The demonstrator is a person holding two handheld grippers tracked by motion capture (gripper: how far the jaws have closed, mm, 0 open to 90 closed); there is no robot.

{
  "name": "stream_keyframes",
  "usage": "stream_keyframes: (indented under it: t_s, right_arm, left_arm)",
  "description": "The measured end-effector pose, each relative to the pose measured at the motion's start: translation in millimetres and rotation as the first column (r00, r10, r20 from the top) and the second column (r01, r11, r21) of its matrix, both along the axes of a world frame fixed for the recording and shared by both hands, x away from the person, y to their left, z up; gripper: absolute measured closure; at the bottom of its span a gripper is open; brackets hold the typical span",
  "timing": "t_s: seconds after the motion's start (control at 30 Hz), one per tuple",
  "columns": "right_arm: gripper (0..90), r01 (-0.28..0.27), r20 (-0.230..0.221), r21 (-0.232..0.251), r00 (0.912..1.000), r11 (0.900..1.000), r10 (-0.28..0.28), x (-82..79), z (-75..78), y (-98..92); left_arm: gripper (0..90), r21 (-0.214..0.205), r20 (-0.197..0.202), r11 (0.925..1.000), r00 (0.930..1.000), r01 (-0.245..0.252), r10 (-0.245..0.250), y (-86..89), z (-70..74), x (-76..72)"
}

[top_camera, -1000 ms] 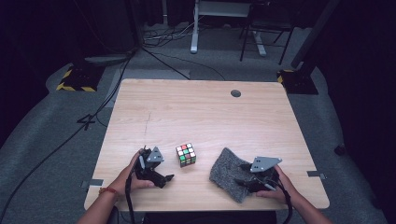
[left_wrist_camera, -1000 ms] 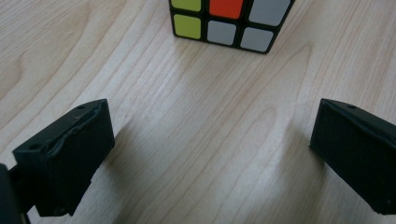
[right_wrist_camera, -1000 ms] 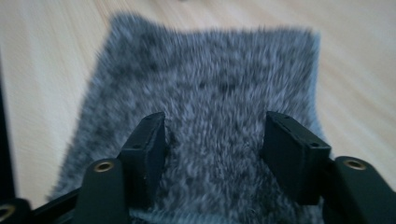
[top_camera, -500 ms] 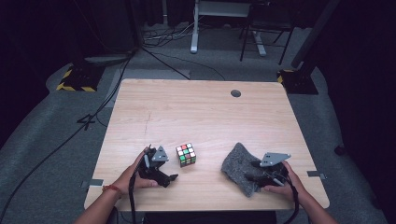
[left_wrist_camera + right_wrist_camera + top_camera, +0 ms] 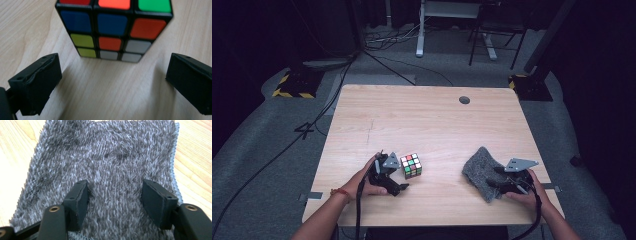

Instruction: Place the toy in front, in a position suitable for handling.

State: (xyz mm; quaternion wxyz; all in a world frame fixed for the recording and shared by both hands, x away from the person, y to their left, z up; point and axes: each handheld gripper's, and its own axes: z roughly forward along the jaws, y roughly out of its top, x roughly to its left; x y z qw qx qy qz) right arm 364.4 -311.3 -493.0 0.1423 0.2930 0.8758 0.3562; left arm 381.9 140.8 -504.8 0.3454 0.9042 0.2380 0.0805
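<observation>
1. Left gripper (image 5: pixel 398 189): held in left hand (image 5: pixel 368 182) near front-left edge of table (image 5: pixel 422 120); jaws spread wide with only bare wood between them. In left gripper view, gripper (image 5: pixel 112 82) aimed straight at cube, jaw tips stopping just short of it, not touching.
2. Puzzle cube (image 5: pixel 410 165): upright on table, just right of left gripper, well left of cloth. No long axis, all sides equal. Sits turned, one vertical edge toward front of table. In left gripper view, cube (image 5: pixel 113 27) face shows blue, orange, yellow, white stickers in black frame; top row red, orange, green.
3. Cloth (image 5: pixel 479 170): grey, fuzzy, lying flat on front-right part of table, roughly diamond-set from above, one corner pointing away from person, long axis running far-left to near-right. In right gripper view, cloth (image 5: pixel 105 170) shows stitched hem along its right side.
4. Right gripper (image 5: pixel 495 189): in right hand (image 5: pixel 524 192), lying over near-right corner of cloth. In right gripper view, gripper (image 5: pixel 115 196) jaws apart at moderate width, resting over pile, no fold pinched between.
5. Writing, brands, labels: none legible on cube, cloth or grippers.
</observation>
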Motion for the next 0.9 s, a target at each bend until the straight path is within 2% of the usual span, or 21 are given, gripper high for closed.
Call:
stream_keyframes:
  t_s: [0.13,0.17,0.23,0.27,0.3,0.33,0.37,0.4,0.47,0.53,0.7,0.8,0.9]
  right_arm:
    - [38.6,0.000,-0.004,0.007,1.0000,1.0000,0.000,0.6,-0.4,-0.5]
    - [38.6,0.000,-0.004,0.007,1.0000,1.0000,0.000,0.6,-0.4,-0.5]
    - [38.5,-0.001,-0.004,0.008,1.0000,1.0000,0.001,0.8,-0.5,-0.8]
    - [38.5,-0.001,-0.004,0.007,1.0000,1.0000,0.001,0.7,-0.5,-0.7]
    - [38.5,-0.001,-0.004,0.007,1.0000,1.0000,0.001,0.7,-0.5,-0.7]
    - [38.5,0.002,-0.004,0.008,1.0000,1.0000,-0.002,0.4,-0.5,-0.6]
    - [38.5,0.002,-0.004,0.009,1.0000,1.0000,-0.002,0.2,-0.5,-0.6]
    - [38.5,0.002,-0.002,0.011,1.0000,0.9999,-0.002,0.2,-0.8,-0.8]
    - [38.5,0.003,-0.002,0.012,1.0000,0.9999,-0.003,0.0,-1.0,-1.1]
    - [38.4,0.002,-0.002,0.012,1.0000,0.9999,-0.002,0.1,-1.0,-1.1]
    - [38.3,0.002,0.000,0.016,1.0000,0.9999,-0.002,-0.2,-1.3,-1.2]
    - [38.3,0.002,0.001,0.015,1.0000,0.9999,-0.002,-0.3,-1.3,-1.4]
    - [38.2,0.001,0.003,0.017,1.0000,0.9999,-0.001,-0.7,-1.5,-1.5]
  left_arm:
    - [1.2,0.002,-0.001,1.0000,1.0000,0.002,-0.002,-5.1,1.1,4.0]
    - [4.2,0.002,-0.001,1.0000,1.0000,0.002,-0.002,-5.1,1.1,4.0]
    - [14.0,-0.034,0.015,0.9992,0.9997,0.020,-0.020,-7.3,2.4,5.2]
    - [18.9,-0.033,0.020,0.9991,0.9994,0.028,-0.027,-8.5,2.8,5.8]
    - [18.2,-0.033,0.020,0.9991,0.9994,0.028,-0.027,-8.5,2.8,5.8]
    - [14.5,-0.026,0.003,0.9981,0.9985,0.055,-0.055,-12.0,4.0,8.0]
    - [16.7,-0.047,-0.027,0.9965,0.9972,0.069,-0.070,-14.2,6.0,11.3]
    - [15.2,-0.067,-0.042,0.9954,0.9966,0.068,-0.071,-16.1,8.6,13.2]
    - [15.8,-0.091,-0.020,0.9927,0.9965,0.079,-0.081,-19.2,13.9,15.2]
    - [15.5,-0.086,-0.007,0.9922,0.9958,0.090,-0.091,-23.3,16.5,17.2]
    - [16.0,-0.087,-0.002,0.9904,0.9941,0.108,-0.108,-28.3,14.8,20.7]
    - [16.9,-0.091,-0.009,0.9909,0.9949,0.099,-0.100,-26.1,12.3,21.6]
    - [20.8,-0.089,-0.006,0.9903,0.9942,0.106,-0.107,-24.2,9.8,21.2]
